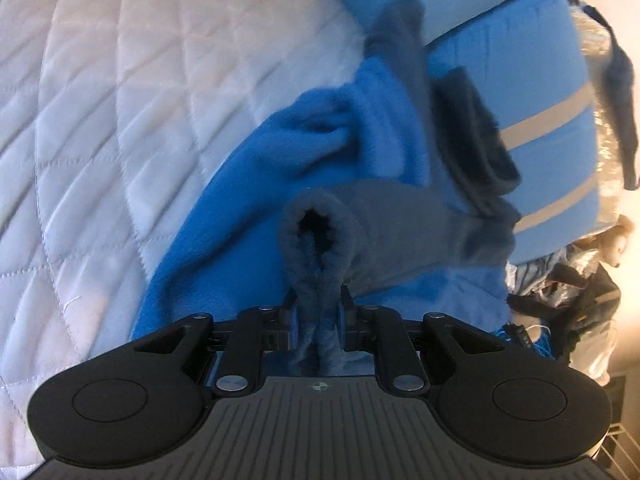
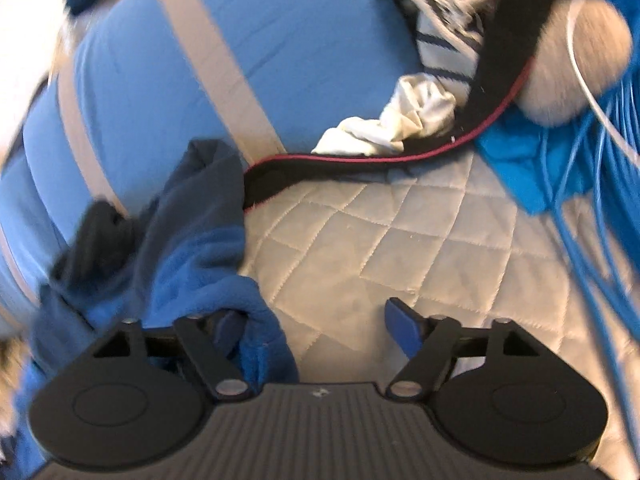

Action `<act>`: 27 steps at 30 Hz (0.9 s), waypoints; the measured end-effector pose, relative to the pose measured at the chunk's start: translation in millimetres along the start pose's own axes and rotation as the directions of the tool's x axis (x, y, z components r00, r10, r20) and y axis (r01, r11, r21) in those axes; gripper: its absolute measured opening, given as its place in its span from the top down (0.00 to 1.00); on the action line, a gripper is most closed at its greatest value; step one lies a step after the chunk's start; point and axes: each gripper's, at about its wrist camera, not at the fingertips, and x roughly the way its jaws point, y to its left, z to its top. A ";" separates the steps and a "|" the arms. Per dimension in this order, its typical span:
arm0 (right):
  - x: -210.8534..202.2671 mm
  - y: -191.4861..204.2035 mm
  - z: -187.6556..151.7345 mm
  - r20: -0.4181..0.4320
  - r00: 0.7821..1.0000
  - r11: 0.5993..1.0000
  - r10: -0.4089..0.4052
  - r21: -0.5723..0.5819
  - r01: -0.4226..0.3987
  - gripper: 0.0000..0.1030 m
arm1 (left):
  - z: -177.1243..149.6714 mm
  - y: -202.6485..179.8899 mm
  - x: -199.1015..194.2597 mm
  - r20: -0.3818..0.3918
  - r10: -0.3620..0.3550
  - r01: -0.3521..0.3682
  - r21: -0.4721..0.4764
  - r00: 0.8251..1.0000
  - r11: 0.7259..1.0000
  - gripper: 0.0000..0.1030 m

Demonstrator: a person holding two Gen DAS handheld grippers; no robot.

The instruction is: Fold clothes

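Note:
A blue fleece garment [image 1: 256, 160] with dark navy cuffs and trim lies bunched on a white quilted bed cover [image 1: 100, 100]. My left gripper [image 1: 318, 316] is shut on a navy cuff [image 1: 316, 232], which loops up between the pads. In the right wrist view the same fleece [image 2: 192, 264] is heaped at the left. My right gripper [image 2: 316, 328] stands open; a fold of blue fleece drapes over its left finger [image 2: 230, 326], while the right finger [image 2: 402, 326] is bare above the quilt [image 2: 380, 240].
Light-blue pillows with grey stripes [image 1: 532, 80] [image 2: 220, 60] lie behind the garment. A black strap with red edging [image 2: 360, 160], a crumpled white cloth [image 2: 400, 124], striped fabric [image 2: 444, 52] and blue cords [image 2: 580, 160] crowd the far right. A plush toy [image 1: 616, 240] sits beyond.

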 end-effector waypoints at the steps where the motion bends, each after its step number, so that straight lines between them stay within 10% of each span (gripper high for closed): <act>1: -1.9 2.3 -0.9 0.001 1.000 0.999 -0.027 -0.031 0.027 0.13 | -0.3 4.7 1.0 0.003 -0.015 0.015 -0.018 1.000 1.000 0.85; 7: -18.4 12.7 -6.0 0.069 0.989 0.969 -0.134 -0.200 0.145 0.05 | 0.0 19.6 1.5 0.027 -0.078 0.080 -0.075 0.997 0.994 0.84; 15: -22.5 29.3 -10.9 0.129 0.974 0.901 -0.186 -0.373 0.222 0.03 | -3.0 -11.8 -23.0 0.148 -0.064 0.043 0.135 0.987 0.990 0.85; 27: 10.1 85.3 -42.8 0.243 0.951 0.584 -0.190 -0.751 0.309 0.10 | -0.5 -32.4 -31.9 0.187 -0.054 0.008 0.239 0.981 0.971 0.86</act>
